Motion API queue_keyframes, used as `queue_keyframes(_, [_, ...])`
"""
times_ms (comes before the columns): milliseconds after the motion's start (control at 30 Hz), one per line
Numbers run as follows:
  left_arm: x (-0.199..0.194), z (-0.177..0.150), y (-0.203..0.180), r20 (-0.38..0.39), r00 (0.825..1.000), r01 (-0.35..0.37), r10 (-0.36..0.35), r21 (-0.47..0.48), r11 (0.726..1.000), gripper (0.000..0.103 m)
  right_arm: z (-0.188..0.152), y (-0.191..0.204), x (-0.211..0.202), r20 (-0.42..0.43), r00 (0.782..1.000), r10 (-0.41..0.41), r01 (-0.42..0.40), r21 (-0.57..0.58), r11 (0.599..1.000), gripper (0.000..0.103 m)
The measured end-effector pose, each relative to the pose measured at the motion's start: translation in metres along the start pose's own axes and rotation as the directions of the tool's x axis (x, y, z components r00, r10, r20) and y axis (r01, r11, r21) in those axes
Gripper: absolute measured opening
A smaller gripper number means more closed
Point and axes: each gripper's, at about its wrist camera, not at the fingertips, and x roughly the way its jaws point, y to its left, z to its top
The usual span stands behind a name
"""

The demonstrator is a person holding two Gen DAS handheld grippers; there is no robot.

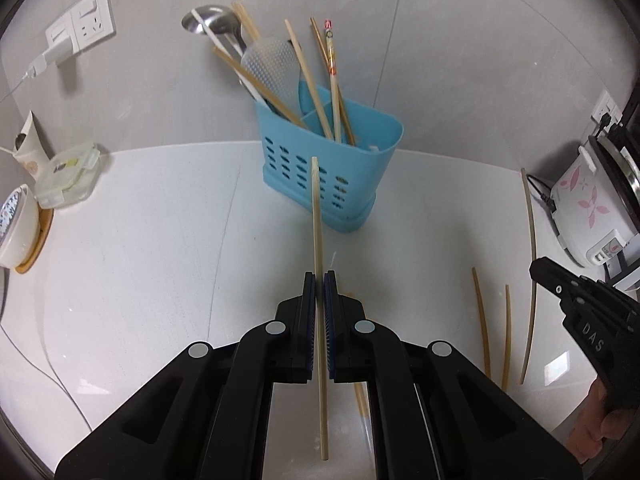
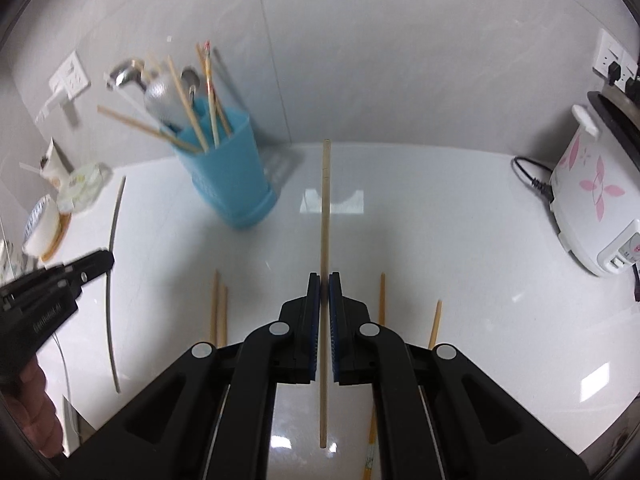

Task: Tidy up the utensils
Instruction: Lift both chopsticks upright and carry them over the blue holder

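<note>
My left gripper [image 1: 319, 276] is shut on a pale wooden chopstick [image 1: 317, 220] that points toward the blue slotted utensil holder [image 1: 328, 168]. The holder stands at the back of the white counter and has several chopsticks, a ladle and a rice paddle in it. My right gripper [image 2: 324, 278] is shut on another wooden chopstick [image 2: 325, 208], with the holder [image 2: 228, 176] to its upper left. Each gripper also shows at the edge of the other's view, the right gripper [image 1: 538, 270] and the left gripper [image 2: 102, 260]. Loose chopsticks [image 2: 216, 308] lie on the counter below both.
A white rice cooker [image 2: 592, 200] with pink flowers stands at the right, its cord trailing on the counter. At the left are a lidded food container [image 1: 68, 172], a bowl [image 1: 16, 224] on a wooden coaster and a paper cup [image 1: 30, 144]. Wall sockets [image 1: 90, 20] sit behind.
</note>
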Motion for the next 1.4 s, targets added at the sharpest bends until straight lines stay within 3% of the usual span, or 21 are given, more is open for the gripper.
queue_keyframes(467, [-0.022, 0.055, -0.001, 0.122, 0.992, 0.023, -0.022, -0.004, 1.000, 0.003, 0.057, 0.004, -0.026, 0.130, 0.992, 0.002, -0.002, -0.006, 1.000, 0.004])
queue_keyframes(900, [-0.035, 0.115, 0.001, 0.235, 0.971, 0.048, -0.046, -0.001, 0.999, 0.003, 0.103, 0.018, -0.028, 0.204, 0.979, 0.028, -0.022, -0.036, 0.999, 0.004])
queue_keyframes(1100, [-0.033, 0.139, -0.002, 0.283, 0.957, 0.069, -0.065, -0.006, 0.998, 0.003, 0.122, 0.025, -0.021, 0.222, 0.974, 0.039, -0.027, -0.055, 0.998, 0.004])
queue_keyframes(1400, [-0.013, 0.158, -0.004, 0.401, 0.912, 0.098, -0.084, -0.014, 0.995, 0.004, 0.139, 0.032, -0.004, 0.214, 0.975, 0.053, -0.039, -0.069, 0.997, 0.004])
